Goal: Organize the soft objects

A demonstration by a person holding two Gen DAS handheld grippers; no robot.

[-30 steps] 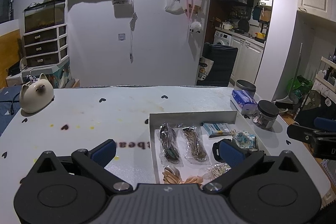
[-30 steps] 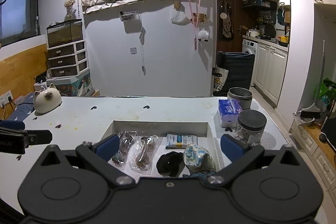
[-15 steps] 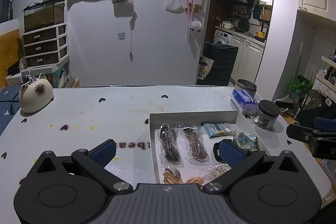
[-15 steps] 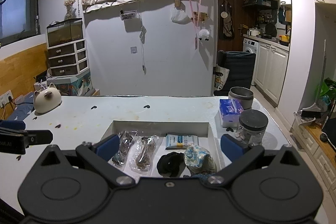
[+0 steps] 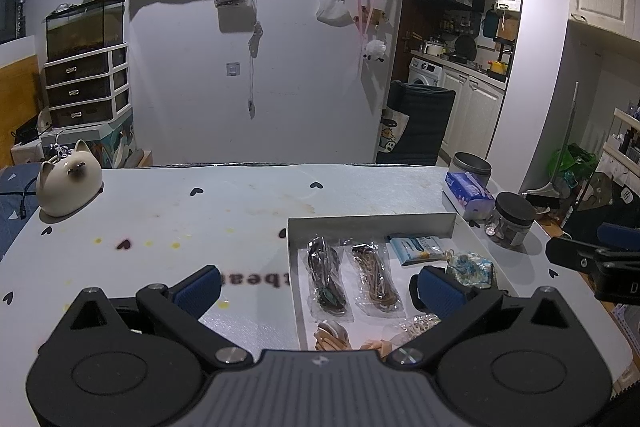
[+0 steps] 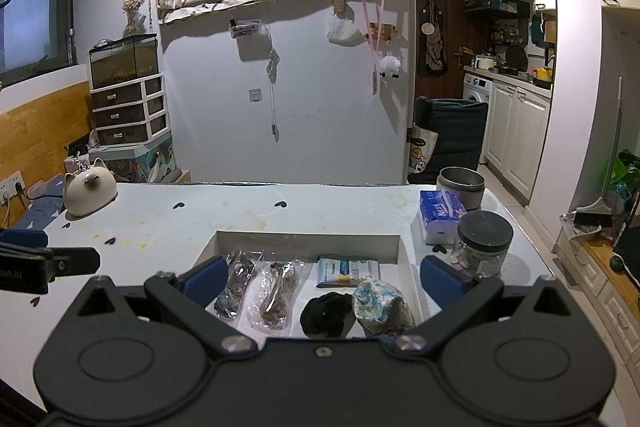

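Observation:
A shallow white tray (image 5: 372,221) (image 6: 308,241) sits on the table. It holds two clear bags of dark and brown cords (image 5: 326,281) (image 6: 274,293), a blue-white packet (image 5: 416,249) (image 6: 346,269), a black soft item (image 6: 326,313) and a blue patterned cloth bundle (image 5: 470,269) (image 6: 380,303). Near the tray's front are pale beige items (image 5: 332,333). My left gripper (image 5: 318,289) is open and empty, above the tray's left front. My right gripper (image 6: 320,273) is open and empty, above the tray's front.
A cat-shaped ceramic (image 5: 68,181) (image 6: 88,191) stands at the table's far left. A tissue pack (image 5: 466,195) (image 6: 440,213), a black-lidded jar (image 5: 512,221) (image 6: 482,245) and a metal tin (image 5: 470,167) (image 6: 460,185) stand right of the tray.

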